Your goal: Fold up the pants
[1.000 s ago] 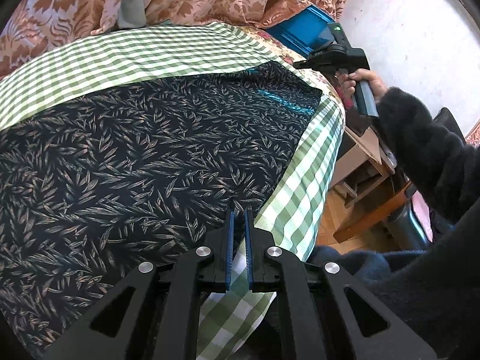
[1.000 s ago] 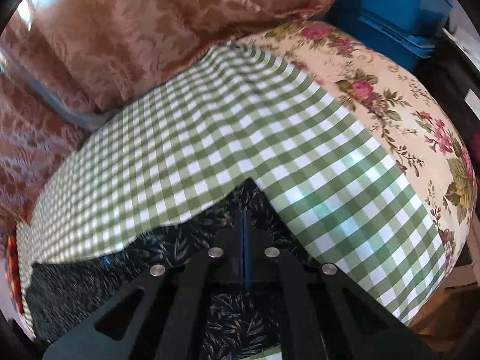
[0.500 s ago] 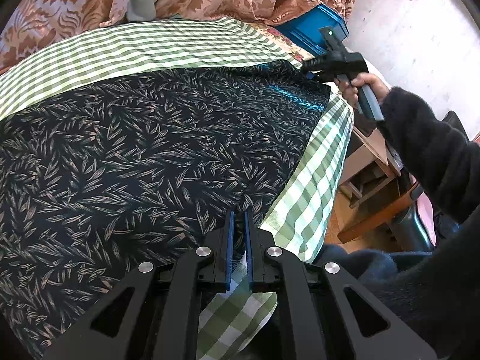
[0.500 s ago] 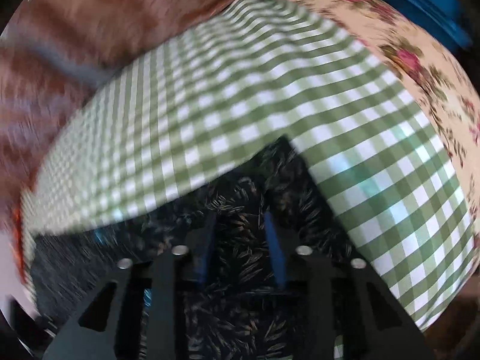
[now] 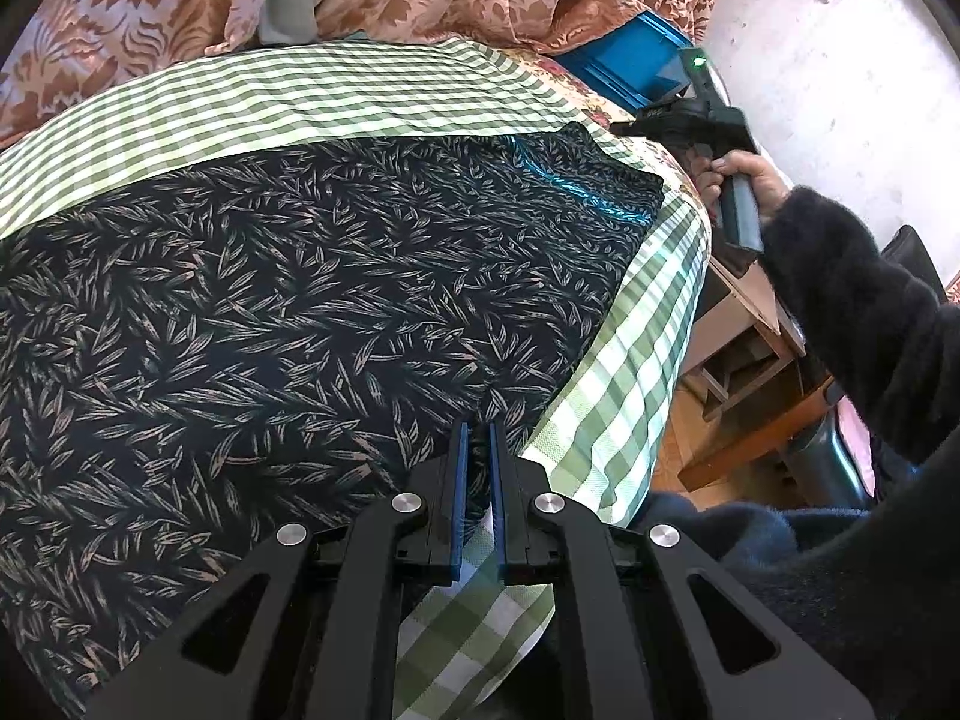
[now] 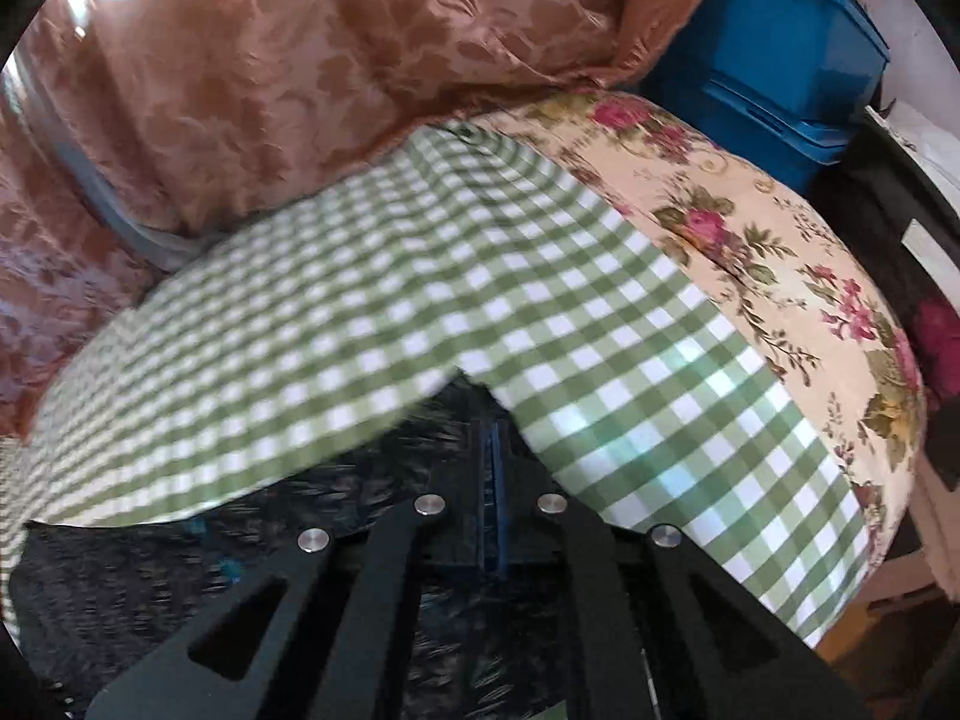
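While the dark leaf-print pants lie spread flat on the green checked cloth, the left claw pinches their near corner at the cloth's edge. At the far corner, the right claw has just snapped closed, clenched on the fabric, beside a floral cushion.
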Available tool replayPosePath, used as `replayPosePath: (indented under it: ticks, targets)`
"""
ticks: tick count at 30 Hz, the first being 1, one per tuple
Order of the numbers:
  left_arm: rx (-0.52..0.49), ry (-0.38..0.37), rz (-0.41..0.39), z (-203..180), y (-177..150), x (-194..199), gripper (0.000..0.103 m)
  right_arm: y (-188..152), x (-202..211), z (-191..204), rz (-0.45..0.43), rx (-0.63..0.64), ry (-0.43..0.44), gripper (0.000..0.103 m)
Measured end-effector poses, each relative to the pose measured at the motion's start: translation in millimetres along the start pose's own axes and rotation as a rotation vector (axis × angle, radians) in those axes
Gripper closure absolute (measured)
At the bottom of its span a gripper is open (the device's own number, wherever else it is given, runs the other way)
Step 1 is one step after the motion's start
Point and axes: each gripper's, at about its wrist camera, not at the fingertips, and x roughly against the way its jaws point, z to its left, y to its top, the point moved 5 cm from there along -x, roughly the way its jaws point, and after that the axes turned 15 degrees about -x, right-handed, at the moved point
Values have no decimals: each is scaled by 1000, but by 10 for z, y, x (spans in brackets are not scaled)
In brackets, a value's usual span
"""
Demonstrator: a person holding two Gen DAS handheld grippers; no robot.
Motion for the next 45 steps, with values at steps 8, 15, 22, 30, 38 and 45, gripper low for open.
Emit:
replayPosePath:
  ticks: [8,15,22,30,38,45]
  targets:
    - [30,9,-24,32,28,43,99,-213,104,54,31,-31,102,73]
    - [-1,-17,6,-68,-55,11,99,-558,-213,-89,117,-46,-46,71]
    - [96,-77,-96,19,-170,367,99,-490,-57,39,20,4,-134,53]
    - [267,171,-160,576,-562,976,99,-909,305,1263,123,213,284,47]
    - [336,338,-104,864,-927,1136,99,-2043,423,3237,435,524,656,55]
    - [373,343,-129,948,-1130,1205,99,-2555,215,4210,536,686,664,62]
